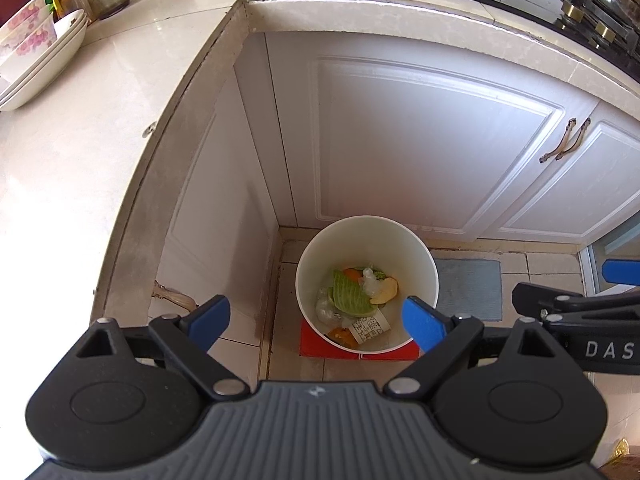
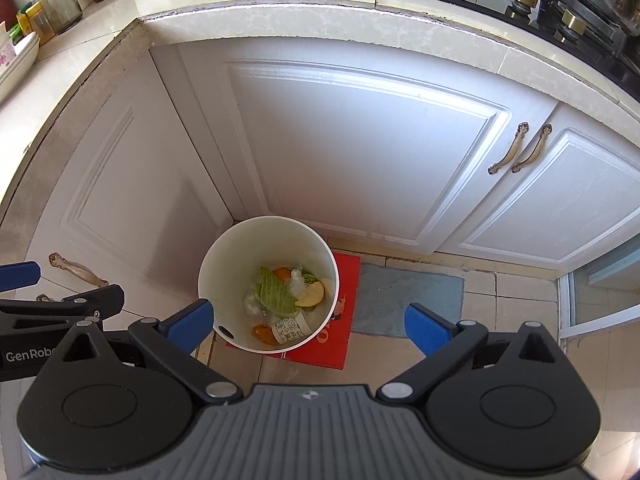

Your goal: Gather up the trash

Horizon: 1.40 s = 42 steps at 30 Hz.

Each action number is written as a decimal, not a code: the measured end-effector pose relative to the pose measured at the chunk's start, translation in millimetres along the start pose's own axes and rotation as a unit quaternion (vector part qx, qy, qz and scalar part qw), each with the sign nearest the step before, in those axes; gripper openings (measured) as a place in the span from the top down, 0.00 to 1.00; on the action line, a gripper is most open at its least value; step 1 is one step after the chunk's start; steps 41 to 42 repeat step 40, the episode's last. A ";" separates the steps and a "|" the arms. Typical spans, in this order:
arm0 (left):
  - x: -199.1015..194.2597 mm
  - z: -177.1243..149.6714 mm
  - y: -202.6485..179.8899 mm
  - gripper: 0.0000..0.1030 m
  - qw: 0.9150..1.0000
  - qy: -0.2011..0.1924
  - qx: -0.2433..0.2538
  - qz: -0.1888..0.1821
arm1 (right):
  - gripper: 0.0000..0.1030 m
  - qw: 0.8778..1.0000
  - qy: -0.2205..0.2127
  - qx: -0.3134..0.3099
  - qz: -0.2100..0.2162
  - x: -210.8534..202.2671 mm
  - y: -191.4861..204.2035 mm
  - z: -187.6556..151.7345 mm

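A white round bin stands on the floor in the cabinet corner. Inside it lie trash pieces: a green cabbage leaf, orange peel, clear plastic and a small printed paper cup. My left gripper hovers high above the bin, open, with nothing between its blue fingers. My right gripper also hangs above the bin, open and empty. Each gripper shows at the edge of the other's view.
The bin rests on a red flat box, with a grey mat beside it. White cabinet doors stand behind. The counter above holds stacked bowls, bottles and a stove.
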<state>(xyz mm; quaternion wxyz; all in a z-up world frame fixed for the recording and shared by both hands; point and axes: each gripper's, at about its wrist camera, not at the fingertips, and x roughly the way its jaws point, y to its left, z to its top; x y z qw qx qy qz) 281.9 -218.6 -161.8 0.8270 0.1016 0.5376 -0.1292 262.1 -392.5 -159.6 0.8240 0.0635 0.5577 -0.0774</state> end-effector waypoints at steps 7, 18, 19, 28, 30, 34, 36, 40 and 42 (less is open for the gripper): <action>0.4 1.3 -0.8 0.10 1.000 0.000 0.000 0.000 | 0.00 1.000 -0.001 0.002 0.001 -0.8 0.0 0.2; 0.4 1.5 -2.1 0.10 1.000 0.000 0.000 0.001 | 0.00 1.000 -0.002 0.003 0.000 -2.8 -0.8 0.5; 0.5 1.5 -2.1 0.10 1.000 -0.001 0.000 0.001 | 0.00 1.000 -0.003 0.002 0.000 -2.7 -0.8 0.6; 0.6 3.3 -3.8 0.10 1.000 -0.001 0.000 0.003 | 0.00 1.000 -0.004 0.004 0.000 -3.5 -1.9 0.2; 0.3 3.1 -4.5 0.10 1.000 -0.001 0.000 0.003 | 0.00 1.000 -0.004 0.005 0.000 -3.6 -2.7 0.2; 0.0 3.6 -5.3 0.10 1.000 -0.001 -0.001 0.003 | 0.00 1.000 -0.004 0.005 -0.001 -4.2 -2.1 0.0; -0.2 3.6 -5.6 0.10 1.000 -0.002 -0.001 0.004 | 0.00 1.000 -0.005 0.006 -0.001 -4.5 -2.3 -0.1; -0.5 4.3 -6.3 0.10 1.000 -0.004 -0.001 0.004 | 0.00 1.000 -0.006 0.006 -0.001 -5.8 -2.3 -1.2; -0.5 4.3 -6.3 0.10 1.000 -0.004 -0.001 0.004 | 0.00 1.000 -0.006 0.006 -0.001 -5.8 -2.3 -1.2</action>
